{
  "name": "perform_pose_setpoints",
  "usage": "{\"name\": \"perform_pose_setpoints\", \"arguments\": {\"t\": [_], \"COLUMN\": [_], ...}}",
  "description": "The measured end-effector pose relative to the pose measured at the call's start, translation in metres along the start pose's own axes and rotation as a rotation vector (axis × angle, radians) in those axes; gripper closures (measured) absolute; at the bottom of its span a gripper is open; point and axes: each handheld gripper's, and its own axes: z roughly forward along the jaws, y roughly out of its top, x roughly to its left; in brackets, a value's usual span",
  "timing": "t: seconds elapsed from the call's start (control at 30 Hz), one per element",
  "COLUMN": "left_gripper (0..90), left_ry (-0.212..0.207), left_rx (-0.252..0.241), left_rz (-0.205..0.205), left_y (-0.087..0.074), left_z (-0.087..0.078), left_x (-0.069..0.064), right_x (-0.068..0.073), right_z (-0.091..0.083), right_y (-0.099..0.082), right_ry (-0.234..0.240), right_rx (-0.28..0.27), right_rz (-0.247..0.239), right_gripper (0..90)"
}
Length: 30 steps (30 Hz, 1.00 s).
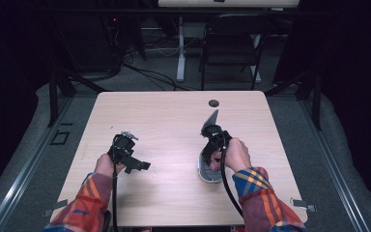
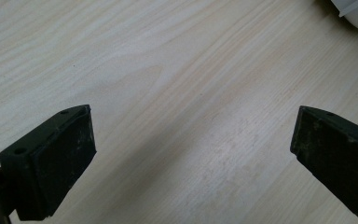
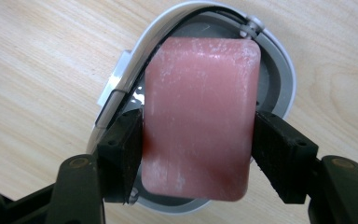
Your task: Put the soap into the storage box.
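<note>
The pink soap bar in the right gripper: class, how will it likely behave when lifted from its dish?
The pink soap bar looks stiff, a solid block, so it should not flop. Its smooth, rounded sides, pinched by the right gripper, may slip. The grey dish under it looks light and might shift.

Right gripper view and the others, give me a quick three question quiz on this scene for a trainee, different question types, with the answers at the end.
1. True or false: the left gripper is shut on something.
2. Multiple choice: what is between the jaws of the right gripper? A) a pink soap bar B) a metal spoon C) a folded cloth
3. Fill in: the soap bar sits over an open grey and white ____ lying on the wooden table.

Key:
1. False; its jaws stand wide apart over bare table.
2. A.
3. Case, apparently a soap case.
</note>
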Motion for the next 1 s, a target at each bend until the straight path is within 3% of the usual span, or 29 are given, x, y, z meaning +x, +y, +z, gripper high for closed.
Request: {"name": "perform_pose_setpoints", "arguments": {"t": [0.13, 0.17, 0.33, 0.37, 0.47, 0.6, 0.7, 1.0], "left_gripper": [0.0, 0.0, 0.0, 0.0, 0.0, 0.0, 0.0, 0.0], "left_ry": [0.001, 0.002, 0.003, 0.003, 0.001, -0.001, 0.000, -0.001], "left_rx": [0.001, 0.000, 0.002, 0.002, 0.001, 0.000, -0.001, -0.003], "left_rz": [-0.002, -0.002, -0.001, -0.001, -0.002, -0.002, -0.003, -0.002], "left_y": [0.000, 0.000, 0.000, 0.000, 0.000, 0.000, 0.000, 0.000], "left_z": [0.000, 0.000, 0.000, 0.001, 0.001, 0.001, 0.000, 0.000], "left_x": [-0.001, -0.001, -0.001, -0.001, 0.000, -0.001, -0.001, -0.001], "right_x": [-0.004, -0.004, -0.006, -0.004, -0.006, -0.006, -0.009, -0.018], "right_z": [-0.004, -0.003, -0.009, -0.008, -0.014, -0.022, -0.029, -0.049], "right_y": [-0.005, -0.007, -0.011, -0.013, -0.015, -0.021, -0.025, -0.041], "right_ry": [0.052, 0.064, 0.087, 0.100, 0.098, 0.088, 0.073, 0.025], "right_rx": [0.018, -0.009, -0.001, -0.027, -0.044, -0.103, -0.107, -0.198], "right_rz": [0.000, 0.020, -0.013, 0.007, -0.032, -0.038, -0.059, -0.086], "right_gripper": [35.2, 35.8, 41.0, 42.0, 44.8, 45.3, 44.4, 33.7]}}
